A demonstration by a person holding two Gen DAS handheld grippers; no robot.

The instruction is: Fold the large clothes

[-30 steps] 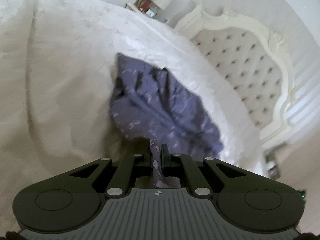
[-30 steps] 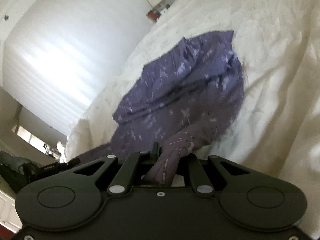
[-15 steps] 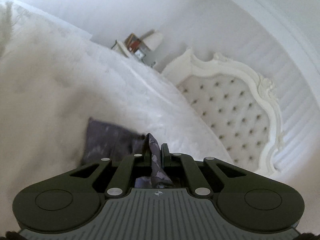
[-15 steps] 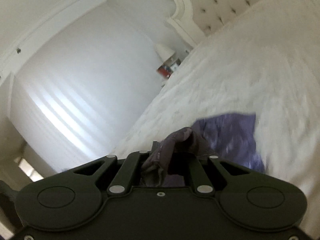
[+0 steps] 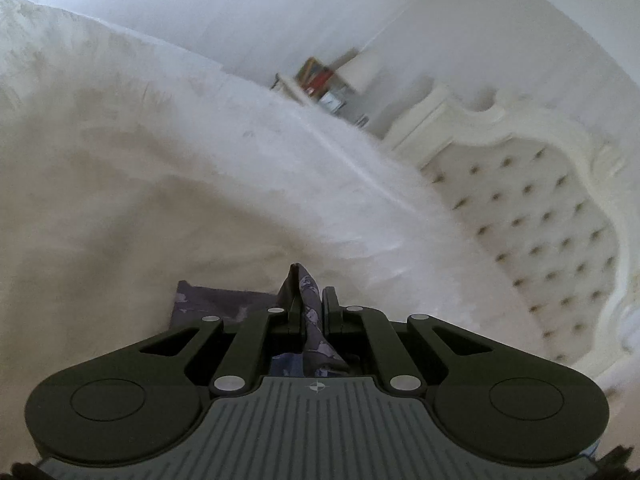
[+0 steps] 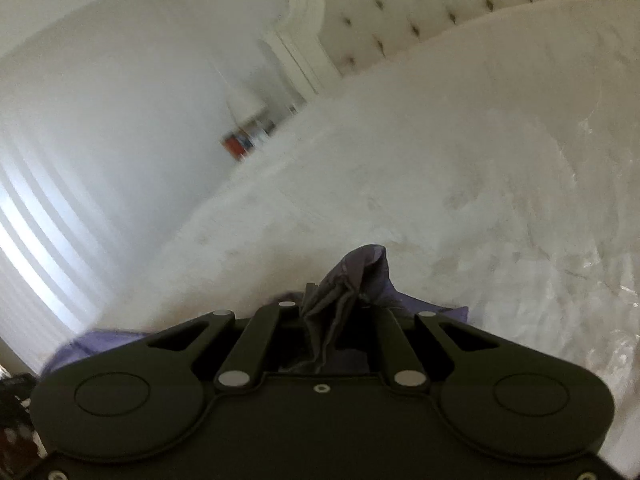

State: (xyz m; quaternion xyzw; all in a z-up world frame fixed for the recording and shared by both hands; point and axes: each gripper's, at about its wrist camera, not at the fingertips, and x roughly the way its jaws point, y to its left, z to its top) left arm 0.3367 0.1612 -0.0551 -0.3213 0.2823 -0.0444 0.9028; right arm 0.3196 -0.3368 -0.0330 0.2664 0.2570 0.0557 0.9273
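Observation:
A purple patterned garment (image 5: 224,300) lies on the white bed (image 5: 160,208), mostly hidden under my grippers. My left gripper (image 5: 312,304) is shut on a thin fold of that garment, which sticks up between its fingers. In the right wrist view my right gripper (image 6: 340,308) is shut on a bunched corner of the purple garment (image 6: 360,272). More of the cloth shows at the lower left and right of that gripper's body.
A tufted cream headboard (image 5: 540,208) stands at the right in the left view, and the same headboard (image 6: 420,4) shows at the top of the right view. A bedside shelf with a lamp (image 5: 332,80) sits past the bed's far edge. A white wall with light stripes (image 6: 48,216) is on the left.
Both grippers have carried the garment forward across the bed toward the headboard. The spread cloth that lay ahead of them is now mostly under them and out of sight.

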